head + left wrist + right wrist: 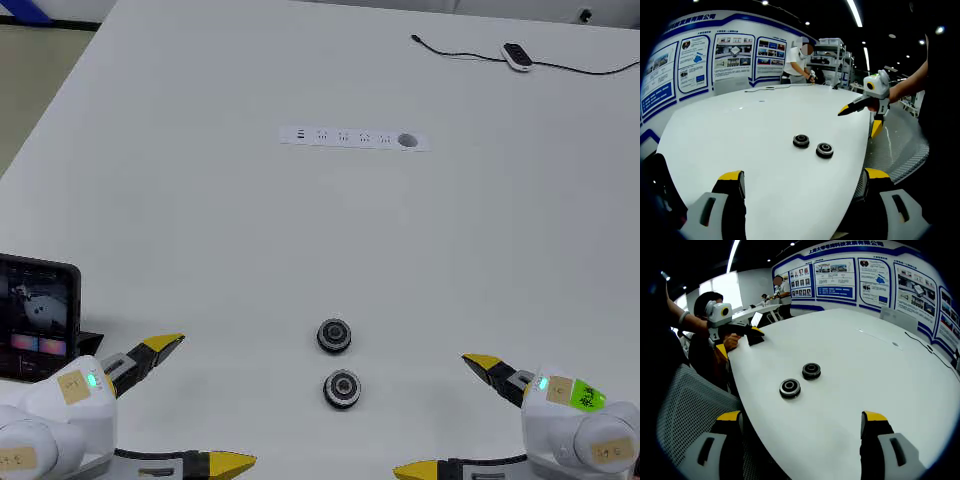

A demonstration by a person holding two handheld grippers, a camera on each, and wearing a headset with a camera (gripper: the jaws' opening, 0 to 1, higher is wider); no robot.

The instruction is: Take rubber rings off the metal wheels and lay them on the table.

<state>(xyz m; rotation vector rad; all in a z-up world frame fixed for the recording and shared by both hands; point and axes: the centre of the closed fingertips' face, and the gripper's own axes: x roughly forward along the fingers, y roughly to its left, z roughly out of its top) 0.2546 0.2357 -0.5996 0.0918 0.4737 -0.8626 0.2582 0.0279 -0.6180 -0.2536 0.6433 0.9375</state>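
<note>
Head view: bright, even, diffuse overhead light on the matte white tabletop [200, 220], no hard glare, sharp throughout; the two small black-ringed metal wheels [335, 336] cast only faint, tight shadows at their bases. Both gripper views: dimmer room under a dark ceiling, lit by long white ceiling strip lamps [856, 12] that blow out to pure white, with the tabletop reading bright against it. Strong fisheye bend toward the edges curves the table rim and the blue-and-white wall posters [690, 55], whose small print is too soft to read.
</note>
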